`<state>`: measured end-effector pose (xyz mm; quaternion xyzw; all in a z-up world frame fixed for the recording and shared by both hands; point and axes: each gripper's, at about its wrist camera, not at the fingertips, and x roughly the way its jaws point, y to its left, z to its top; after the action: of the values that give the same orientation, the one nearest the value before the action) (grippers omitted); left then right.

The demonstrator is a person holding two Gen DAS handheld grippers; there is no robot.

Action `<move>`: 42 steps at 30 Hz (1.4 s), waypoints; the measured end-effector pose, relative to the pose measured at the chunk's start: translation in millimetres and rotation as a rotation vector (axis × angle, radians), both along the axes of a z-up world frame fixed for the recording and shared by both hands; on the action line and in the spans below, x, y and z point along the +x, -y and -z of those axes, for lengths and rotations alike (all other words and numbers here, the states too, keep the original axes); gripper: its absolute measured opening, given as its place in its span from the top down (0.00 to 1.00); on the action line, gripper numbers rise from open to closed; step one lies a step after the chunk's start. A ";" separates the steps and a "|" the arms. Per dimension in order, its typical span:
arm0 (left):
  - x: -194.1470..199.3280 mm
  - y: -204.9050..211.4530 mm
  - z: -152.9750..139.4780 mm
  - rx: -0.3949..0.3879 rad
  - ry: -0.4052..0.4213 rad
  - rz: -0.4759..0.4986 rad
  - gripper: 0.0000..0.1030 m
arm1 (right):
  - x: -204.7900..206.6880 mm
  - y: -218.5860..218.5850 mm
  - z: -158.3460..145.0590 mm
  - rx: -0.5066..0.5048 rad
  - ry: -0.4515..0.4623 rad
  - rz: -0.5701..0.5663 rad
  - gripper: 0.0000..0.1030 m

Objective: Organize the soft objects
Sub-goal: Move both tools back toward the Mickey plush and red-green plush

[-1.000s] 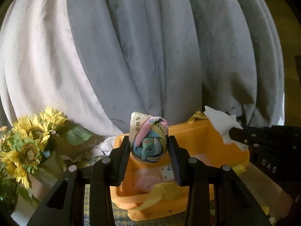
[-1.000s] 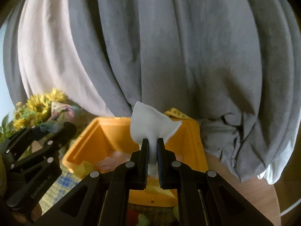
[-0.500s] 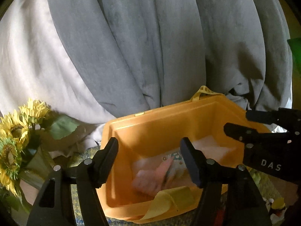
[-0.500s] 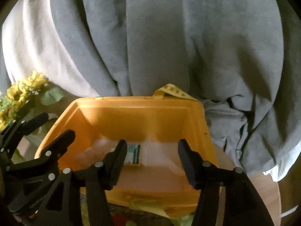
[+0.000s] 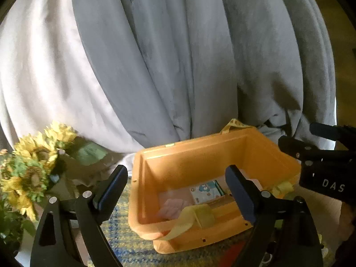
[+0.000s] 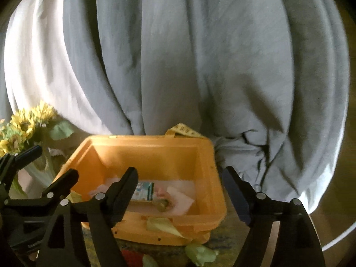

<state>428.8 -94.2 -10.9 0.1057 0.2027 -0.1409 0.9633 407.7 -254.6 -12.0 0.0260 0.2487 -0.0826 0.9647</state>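
An orange plastic bin [image 5: 255,142] [image 6: 146,140] stands on a patterned mat. Inside lie soft items: a pink cloth [image 5: 172,207], a small pack with a bear print [image 5: 208,190] [image 6: 144,191], and a white tissue [image 6: 180,199]. My left gripper [image 5: 176,189] is open and empty, hovering over the bin's front left. My right gripper [image 6: 179,191] is open and empty above the bin's front edge; it also shows in the left wrist view [image 5: 311,153]. The left gripper shows at the left of the right wrist view [image 6: 33,178].
Grey and white draped fabric [image 5: 178,55] fills the background behind the bin. Yellow sunflowers [image 5: 33,155] [image 6: 24,126] stand to the left. A yellow strap [image 5: 191,219] hangs over the bin's front rim. Green and red scraps [image 6: 200,253] lie in front of the bin.
The left gripper opened and released the colourful cloth ball; the right gripper opened and released the white tissue. Both items dropped into the bin. Both grippers stay open, a little wider.
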 end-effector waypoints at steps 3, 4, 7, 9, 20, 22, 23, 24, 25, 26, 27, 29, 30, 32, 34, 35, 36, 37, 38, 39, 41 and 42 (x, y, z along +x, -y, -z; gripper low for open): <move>-16.8 -3.5 -7.6 -0.016 0.033 -0.008 0.13 | -16.3 -0.6 -9.0 -0.016 0.033 0.016 0.23; -22.1 -5.2 -10.4 -0.025 0.042 -0.012 0.13 | -22.4 -1.2 -12.5 -0.020 0.045 0.021 0.22; -37.4 -10.7 -17.3 -0.044 0.053 -0.010 0.13 | -41.3 -3.6 -22.6 -0.034 0.087 0.033 0.21; -45.1 -12.7 -19.7 -0.048 0.053 -0.002 0.13 | -53.6 -6.5 -28.3 -0.040 0.112 0.043 0.20; -97.9 -17.1 -17.6 -0.038 0.069 0.035 0.11 | -112.8 -13.1 -26.1 -0.037 0.125 0.093 0.19; -107.8 -16.3 -16.7 -0.031 0.074 0.046 0.11 | -122.6 -12.1 -23.9 -0.034 0.119 0.101 0.19; -113.0 -15.1 -15.9 -0.026 0.076 0.051 0.11 | -127.3 -11.8 -22.9 -0.032 0.117 0.106 0.19; -117.1 -14.0 -15.1 -0.022 0.078 0.056 0.10 | -133.1 -10.7 -21.0 -0.029 0.114 0.111 0.19; -121.3 -12.9 -14.2 -0.019 0.078 0.062 0.10 | -137.3 -10.0 -20.3 -0.027 0.111 0.113 0.19; -125.3 -11.7 -13.1 -0.017 0.077 0.069 0.10 | -140.9 -9.2 -18.4 -0.025 0.106 0.116 0.19; -128.5 -10.6 -11.9 -0.017 0.075 0.073 0.10 | -144.3 -8.6 -16.6 -0.023 0.100 0.118 0.19; -135.4 -8.1 -8.4 -0.019 0.059 0.082 0.10 | -152.8 -7.0 -12.8 -0.014 0.087 0.120 0.19; -138.9 -7.4 -6.1 -0.020 0.049 0.086 0.10 | -156.6 -5.9 -10.8 -0.008 0.081 0.120 0.19; -146.0 -5.3 -0.6 -0.023 0.028 0.093 0.10 | -162.9 -3.6 -6.5 0.002 0.069 0.118 0.19; -153.7 -1.9 6.1 -0.015 0.013 0.094 0.11 | -169.8 -1.5 -1.5 0.006 0.055 0.115 0.19; -156.2 -1.0 9.5 -0.010 0.007 0.094 0.11 | -172.7 -1.0 0.5 0.005 0.049 0.114 0.19; -158.9 0.3 12.7 -0.005 0.001 0.096 0.11 | -175.9 -0.2 2.8 0.004 0.042 0.112 0.19; -163.1 2.2 16.8 0.002 -0.009 0.100 0.11 | -179.1 0.1 5.4 0.002 0.035 0.109 0.19; -166.4 3.7 19.8 0.007 -0.016 0.102 0.11 | -182.6 0.4 8.1 -0.001 0.028 0.105 0.19; -169.6 5.1 22.5 0.012 -0.021 0.102 0.11 | -186.3 0.7 11.2 -0.006 0.020 0.098 0.19; -177.1 9.3 28.4 0.027 -0.030 0.098 0.11 | -192.2 1.6 16.5 -0.011 0.002 0.083 0.19; -180.1 11.0 30.8 0.033 -0.036 0.097 0.11 | -194.8 2.0 19.2 -0.011 -0.006 0.075 0.19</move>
<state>248.7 -105.1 -41.7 0.1286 0.2171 -0.1861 0.9496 212.9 -256.6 -31.3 0.0298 0.2499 -0.1201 0.9603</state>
